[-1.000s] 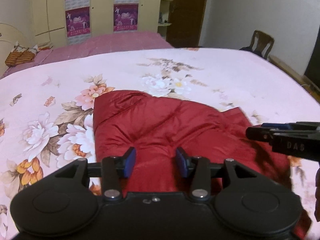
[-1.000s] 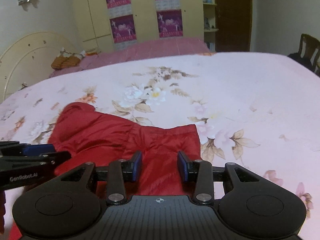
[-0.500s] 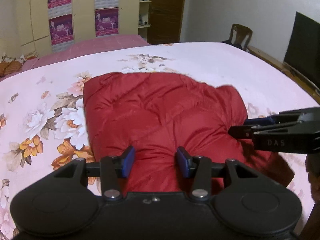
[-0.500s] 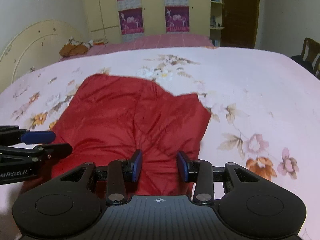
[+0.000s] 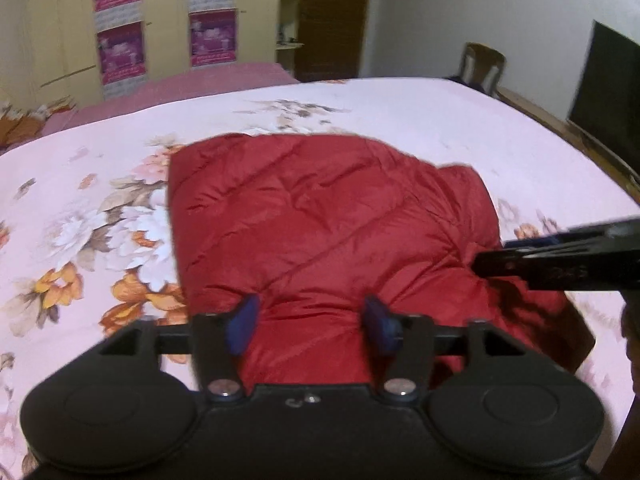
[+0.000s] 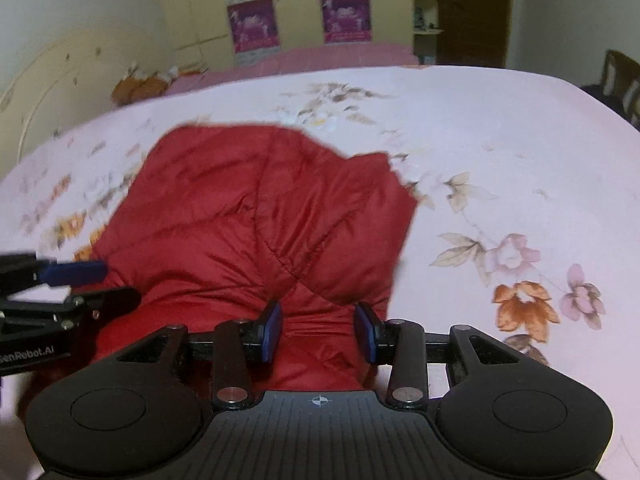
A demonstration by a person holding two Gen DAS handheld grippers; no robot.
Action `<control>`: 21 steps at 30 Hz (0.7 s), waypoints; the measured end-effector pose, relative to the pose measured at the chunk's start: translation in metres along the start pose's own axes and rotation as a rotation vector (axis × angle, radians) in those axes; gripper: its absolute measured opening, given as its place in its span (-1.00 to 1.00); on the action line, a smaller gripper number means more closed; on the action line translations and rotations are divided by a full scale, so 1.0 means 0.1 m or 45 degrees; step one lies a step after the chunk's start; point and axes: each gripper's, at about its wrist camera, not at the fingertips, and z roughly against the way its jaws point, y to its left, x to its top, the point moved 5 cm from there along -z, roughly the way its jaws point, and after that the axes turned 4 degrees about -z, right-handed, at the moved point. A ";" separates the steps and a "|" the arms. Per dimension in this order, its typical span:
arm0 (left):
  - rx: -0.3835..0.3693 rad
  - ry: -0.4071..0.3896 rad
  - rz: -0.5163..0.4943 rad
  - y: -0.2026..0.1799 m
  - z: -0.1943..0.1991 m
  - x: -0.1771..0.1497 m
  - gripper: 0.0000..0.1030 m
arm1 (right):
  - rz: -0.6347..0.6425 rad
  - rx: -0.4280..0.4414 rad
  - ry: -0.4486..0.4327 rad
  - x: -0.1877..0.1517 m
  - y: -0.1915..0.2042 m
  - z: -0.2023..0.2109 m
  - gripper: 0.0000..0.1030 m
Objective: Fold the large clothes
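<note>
A folded red quilted jacket [image 5: 320, 224] lies on the floral bedspread [image 6: 500, 152], bare sheet open beyond its far and right edges. The left gripper [image 5: 311, 326] and right gripper [image 6: 319, 332] each stand spread over its near edge, seemingly gripping nothing.

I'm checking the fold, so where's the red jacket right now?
The red jacket lies on the floral bedspread, centre in both wrist views, its near edge bunched between the fingers of the left tool and the right tool.
</note>
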 end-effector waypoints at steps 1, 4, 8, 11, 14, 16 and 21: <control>0.007 -0.008 0.023 0.03 0.04 0.01 0.57 | -0.016 -0.002 -0.008 0.02 -0.03 0.04 0.20; 0.024 -0.012 0.058 0.11 0.10 0.04 0.72 | -0.035 -0.005 -0.051 0.05 -0.09 0.13 0.88; 0.014 0.036 0.184 0.32 0.06 0.02 0.75 | -0.082 0.032 -0.015 0.11 -0.13 0.07 0.88; -0.046 0.055 0.354 0.49 0.01 0.00 0.74 | -0.145 0.088 0.008 0.16 -0.19 0.00 0.88; -0.088 0.085 0.453 0.59 -0.09 -0.02 0.72 | -0.191 0.146 0.037 0.21 -0.23 -0.10 0.88; -0.125 0.105 0.498 0.62 -0.17 -0.04 0.70 | -0.215 0.178 0.062 0.25 -0.24 -0.18 0.88; -0.182 0.137 0.575 0.63 -0.34 -0.07 0.70 | -0.274 0.242 0.122 0.29 -0.28 -0.41 0.88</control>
